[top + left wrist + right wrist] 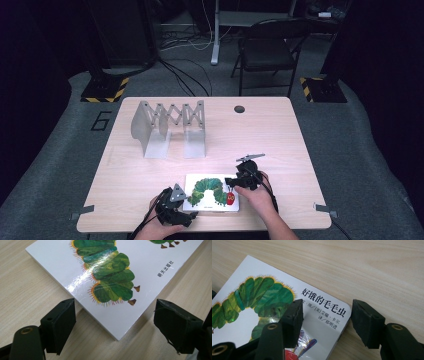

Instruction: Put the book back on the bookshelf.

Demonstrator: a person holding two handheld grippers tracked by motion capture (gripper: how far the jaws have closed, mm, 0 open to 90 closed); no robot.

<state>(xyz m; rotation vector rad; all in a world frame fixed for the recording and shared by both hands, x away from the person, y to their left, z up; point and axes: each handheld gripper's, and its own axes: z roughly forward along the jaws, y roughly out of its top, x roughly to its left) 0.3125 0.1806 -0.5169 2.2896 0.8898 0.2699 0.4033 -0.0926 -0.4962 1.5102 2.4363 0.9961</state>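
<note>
Lying flat: glossy rectangular book point(212, 192), woodgrain table point(150, 172)

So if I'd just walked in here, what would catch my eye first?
Probably the white picture book with a bright green caterpillar on its cover, lying flat near the front edge of the wooden table. A left gripper sits at one corner of it and a right gripper at another, each with its fingers spread to either side of that corner. Farther back on the left stands a grey metal accordion rack.
</note>
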